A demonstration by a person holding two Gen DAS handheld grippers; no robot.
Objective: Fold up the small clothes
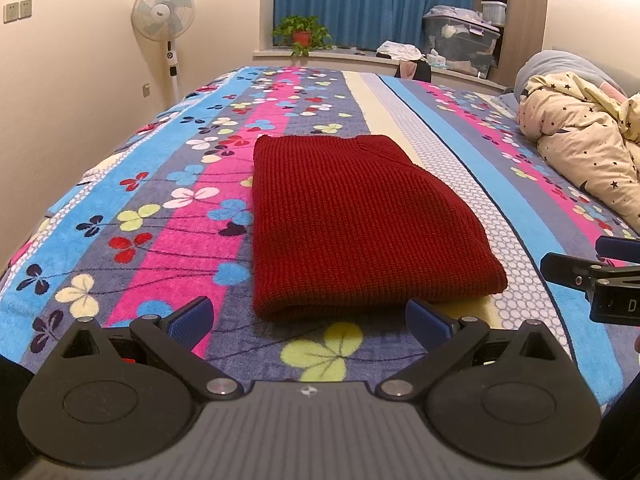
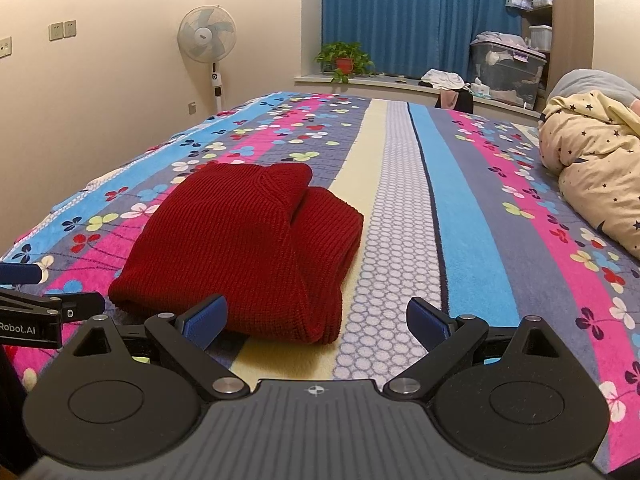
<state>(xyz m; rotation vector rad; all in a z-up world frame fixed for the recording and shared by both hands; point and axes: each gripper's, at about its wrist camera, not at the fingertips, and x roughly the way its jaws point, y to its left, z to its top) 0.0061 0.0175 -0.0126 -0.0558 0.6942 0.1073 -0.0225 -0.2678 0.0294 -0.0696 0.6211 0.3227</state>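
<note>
A bed (image 1: 120,208) fills the lower and middle part of both views, covered by a fleece blanket (image 2: 460,208) striped in blue, pink, grey and cream with a clover print. Behind it, cream walls meet a window ledge under a blue curtain (image 1: 360,0) at the top centre of the frame. One white pedestal fan (image 1: 164,12) stands at the upper left, and one potted plant (image 1: 302,34) in a red pot sits on the ledge. At the upper right, shelves hold one large clear storage bin (image 1: 460,40) and smaller boxes. One star-printed cream duvet (image 1: 580,148) is bunched at the right edge of the bed.

One dark red knit sweater (image 1: 352,224) lies folded into a thick rectangle in the centre of the left wrist view; in the right wrist view it sits at centre left, its layers stacked and the upper end showing two folds.

The left hand-held gripper (image 1: 310,318) has its blue-padded fingers spread wide and holds nothing; the sweater's near folded edge lies just beyond and between the fingertips. The right hand-held gripper (image 2: 316,318) is likewise spread wide and empty, with the sweater's near right corner just ahead of its left finger. Each gripper shows in the other's view at the frame edge, beside the sweater.
</note>
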